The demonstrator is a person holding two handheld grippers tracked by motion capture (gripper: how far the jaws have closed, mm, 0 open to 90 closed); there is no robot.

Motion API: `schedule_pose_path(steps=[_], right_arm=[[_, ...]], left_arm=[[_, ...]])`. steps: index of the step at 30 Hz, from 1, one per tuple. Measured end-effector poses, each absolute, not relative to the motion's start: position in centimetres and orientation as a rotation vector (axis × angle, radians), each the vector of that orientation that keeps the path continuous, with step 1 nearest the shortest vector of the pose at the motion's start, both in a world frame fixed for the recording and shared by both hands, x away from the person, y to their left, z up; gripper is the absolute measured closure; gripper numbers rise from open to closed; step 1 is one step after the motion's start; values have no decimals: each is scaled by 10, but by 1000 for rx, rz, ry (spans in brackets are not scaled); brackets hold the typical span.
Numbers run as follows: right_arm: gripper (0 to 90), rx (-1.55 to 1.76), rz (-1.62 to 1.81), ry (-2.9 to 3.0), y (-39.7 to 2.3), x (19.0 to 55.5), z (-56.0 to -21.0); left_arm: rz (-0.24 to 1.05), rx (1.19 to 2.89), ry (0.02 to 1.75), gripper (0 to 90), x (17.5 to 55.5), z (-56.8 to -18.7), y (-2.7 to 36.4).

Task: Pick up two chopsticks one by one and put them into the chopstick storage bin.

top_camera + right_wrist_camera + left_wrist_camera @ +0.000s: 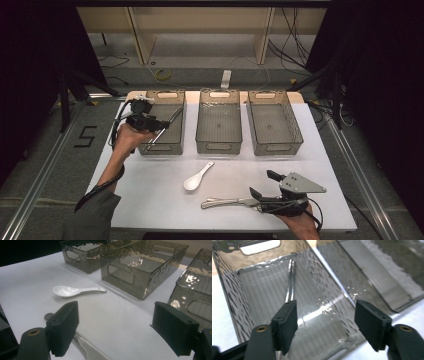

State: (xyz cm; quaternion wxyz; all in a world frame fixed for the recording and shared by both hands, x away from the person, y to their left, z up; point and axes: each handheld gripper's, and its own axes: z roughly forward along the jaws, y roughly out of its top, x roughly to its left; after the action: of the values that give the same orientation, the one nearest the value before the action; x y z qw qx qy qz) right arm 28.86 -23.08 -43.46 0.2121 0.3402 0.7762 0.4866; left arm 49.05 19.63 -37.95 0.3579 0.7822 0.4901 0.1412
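**Desk:** What does the high view show?

**Photographer:** A white table [150, 200] with three smoked plastic bins at its far edge. The left gripper [150, 121] hangs over the left bin [162, 148], where a pair of metal chopsticks [167, 126] leans across the near left part, one end up toward the rim. The right gripper [265, 191] sits low at the near right, beside a metal utensil [227, 202] lying flat on the table. A white ceramic spoon [196, 177] lies between that utensil and the middle bin [218, 146]; the right bin [274, 148] looks empty.

**Desk:** And the left gripper view?

**Photographer:** Jaws spread wide, nothing between them. The chopsticks [291, 283] run down the bin floor and pass behind the left pad. As I read it, a careless lift could catch them and drag them back out over the wall.

**Desk:** The right gripper view?

**Photographer:** Jaws likewise apart and empty. The metal utensil [86, 347] runs under the left pad, off to one side of the gap. The spoon [75, 291] lies farther off, well apart from the jaws. The danger I'd name: closing from here might pinch only the utensil's edge, and smooth metal could skid away on the table, possibly toward the spoon.
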Motion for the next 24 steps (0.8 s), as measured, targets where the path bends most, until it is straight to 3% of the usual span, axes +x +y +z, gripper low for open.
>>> schedule_pose_path(steps=[10, 24], right_arm=[[221, 937, 1353, 2154, -230, 288, -434], [221, 938, 1354, 2150, -231, 288, -434]], left_arm=[[319, 2071, 1157, 236, 458, -373, 174], [283, 2124, 1111, 185, 445, -380, 150]])
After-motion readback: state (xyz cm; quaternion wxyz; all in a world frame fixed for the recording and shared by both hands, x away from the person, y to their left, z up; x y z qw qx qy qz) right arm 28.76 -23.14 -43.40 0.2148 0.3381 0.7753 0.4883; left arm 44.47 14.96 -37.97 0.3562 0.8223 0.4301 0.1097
